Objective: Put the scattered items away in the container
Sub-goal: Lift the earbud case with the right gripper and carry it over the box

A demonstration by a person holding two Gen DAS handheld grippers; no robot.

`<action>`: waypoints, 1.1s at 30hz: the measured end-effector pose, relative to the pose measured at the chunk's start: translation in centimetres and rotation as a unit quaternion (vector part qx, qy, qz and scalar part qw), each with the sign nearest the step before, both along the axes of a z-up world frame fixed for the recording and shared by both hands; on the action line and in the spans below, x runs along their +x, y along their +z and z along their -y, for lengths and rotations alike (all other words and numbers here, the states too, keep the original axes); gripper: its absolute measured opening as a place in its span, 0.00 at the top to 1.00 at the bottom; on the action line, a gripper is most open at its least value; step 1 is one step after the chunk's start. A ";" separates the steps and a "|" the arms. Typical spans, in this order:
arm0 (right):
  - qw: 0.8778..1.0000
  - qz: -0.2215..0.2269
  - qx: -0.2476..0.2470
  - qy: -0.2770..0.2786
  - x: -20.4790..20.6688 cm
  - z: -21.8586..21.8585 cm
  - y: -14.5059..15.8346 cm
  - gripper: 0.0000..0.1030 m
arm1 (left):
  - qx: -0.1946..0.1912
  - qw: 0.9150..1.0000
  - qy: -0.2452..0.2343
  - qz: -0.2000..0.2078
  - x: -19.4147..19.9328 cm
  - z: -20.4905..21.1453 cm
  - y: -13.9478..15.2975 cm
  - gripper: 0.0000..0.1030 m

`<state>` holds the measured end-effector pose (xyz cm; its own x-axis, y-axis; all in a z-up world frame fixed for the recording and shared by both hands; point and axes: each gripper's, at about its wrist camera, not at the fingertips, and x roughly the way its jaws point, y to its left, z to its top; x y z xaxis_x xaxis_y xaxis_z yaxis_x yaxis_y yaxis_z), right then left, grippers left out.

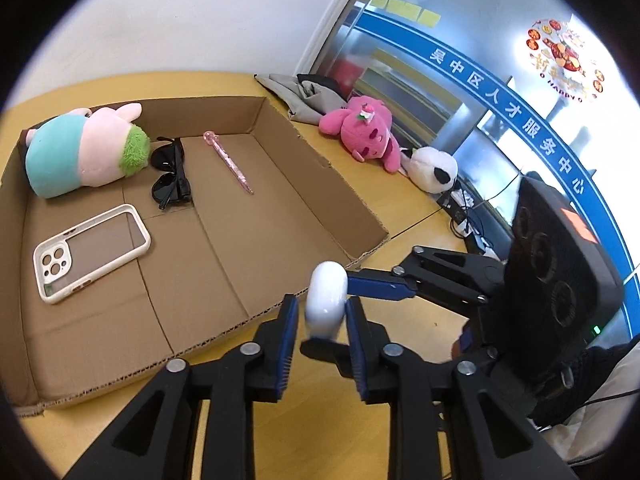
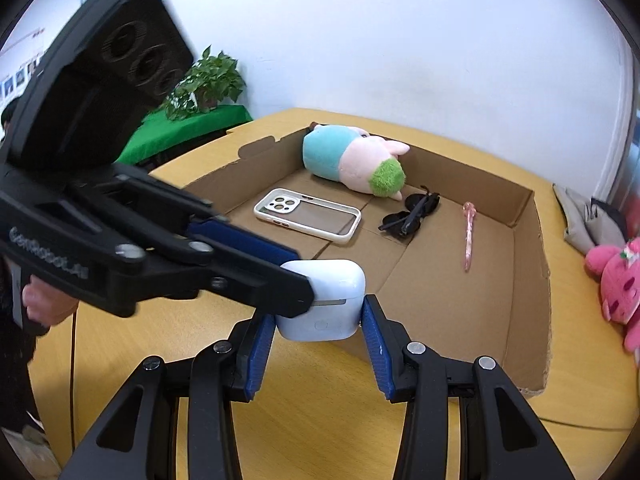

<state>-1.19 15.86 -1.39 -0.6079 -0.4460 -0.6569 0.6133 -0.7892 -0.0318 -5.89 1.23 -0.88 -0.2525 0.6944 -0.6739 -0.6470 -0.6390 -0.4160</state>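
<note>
- My left gripper (image 1: 322, 316) and right gripper (image 2: 319, 330) meet at the white earbud case (image 2: 324, 300), held in the air just outside the box's (image 2: 532, 240) near edge.
- My left fingers grasp the case, one pad on each flat side.
- My right fingers (image 2: 376, 340) flank the case; the left pad touches it, the right one sits just beside it, so I cannot tell whether they grip.
- In the box lie a plush (image 1: 80, 148), sunglasses (image 1: 170, 174), a pink pen (image 1: 230, 160) and a phone case (image 1: 90, 252).
- A pink plush (image 1: 366, 130) and a panda (image 1: 434, 168) lie on the table (image 1: 400, 208) outside the box.
</note>
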 end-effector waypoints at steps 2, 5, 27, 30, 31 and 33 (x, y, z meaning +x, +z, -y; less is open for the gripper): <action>1.000 -0.002 0.007 0.005 -0.1 0.2 -0.1 0.54 | -0.003 1.000 -0.006 -0.002 -0.1 -0.3 -0.1 0.75; 1.000 0.002 0.012 0.005 -0.6 0.1 -0.2 0.54 | -0.007 1.000 -0.015 0.006 -0.5 -0.6 -0.5 0.80; 0.990 0.125 0.033 0.052 -14.9 0.9 -0.5 0.54 | -0.041 0.997 -0.037 0.061 -13.4 -1.5 -0.6 0.80; 0.984 0.169 0.033 0.054 -16.6 1.5 -2.4 0.54 | -0.053 0.994 -0.037 0.089 -14.8 -1.3 -2.5 0.80; 0.981 0.183 0.033 0.054 -17.0 1.6 -3.1 0.54 | -0.057 0.993 -0.037 0.099 -15.1 -1.3 -3.1 0.80; 0.976 0.207 0.032 0.054 -17.8 1.9 -4.1 0.54 | -0.061 0.990 -0.036 0.120 -15.6 -1.1 -4.4 0.80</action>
<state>-18.97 13.94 -5.52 -0.2364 -0.4432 -0.8647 0.6628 -0.7243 0.1900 -21.54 2.36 -5.26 -0.0286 0.6138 -0.7889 -0.5847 -0.6504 -0.4848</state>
